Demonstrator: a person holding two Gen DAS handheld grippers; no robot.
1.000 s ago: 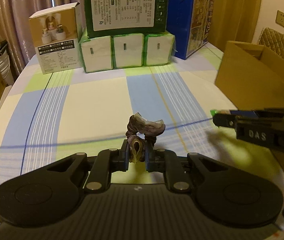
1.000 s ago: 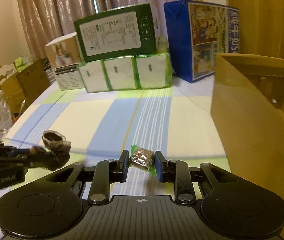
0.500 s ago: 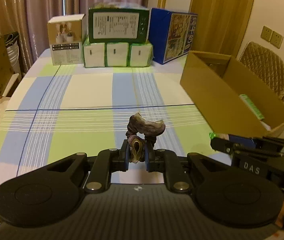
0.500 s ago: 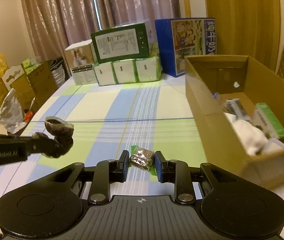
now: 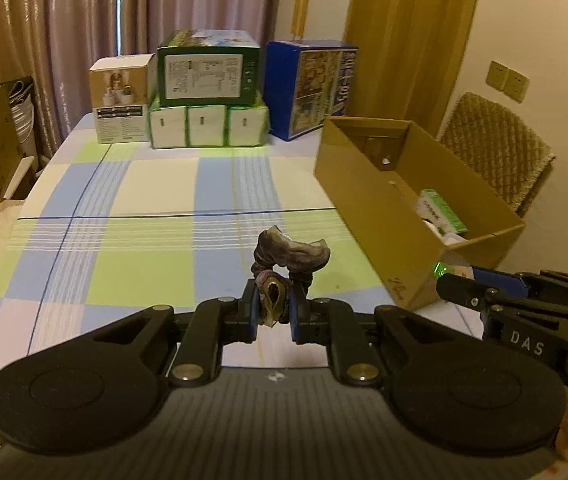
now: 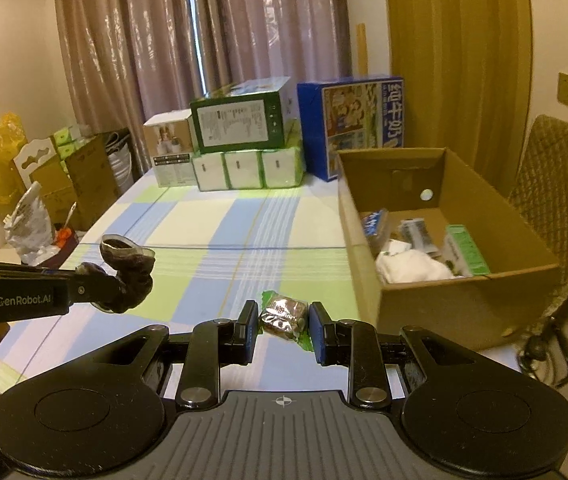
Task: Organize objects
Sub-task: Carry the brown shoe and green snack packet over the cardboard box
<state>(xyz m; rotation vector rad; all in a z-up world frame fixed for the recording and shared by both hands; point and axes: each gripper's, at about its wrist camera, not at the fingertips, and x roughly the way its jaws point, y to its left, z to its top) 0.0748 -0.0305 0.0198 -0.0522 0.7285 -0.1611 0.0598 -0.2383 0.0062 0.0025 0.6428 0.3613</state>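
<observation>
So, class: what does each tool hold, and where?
Left tool: dark crumpled scrunchie, by its lower loop. Right tool: shiny green-edged snack packet, across its sides.

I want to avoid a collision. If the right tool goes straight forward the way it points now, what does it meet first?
Probably nothing near. The right tool, shut on a snack packet, points along the bare tablecloth toward the stacked boxes at the far end. The cardboard box lies to its right, outside that line, though depth is uncertain.

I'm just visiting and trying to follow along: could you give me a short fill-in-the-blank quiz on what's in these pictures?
1. The left gripper holds a small toy ____.
2. The right gripper holds a snack with a ____ wrapper edge.
3. The white cloth lies inside the ____ box.

Missing words: shoe; green; cardboard
</observation>
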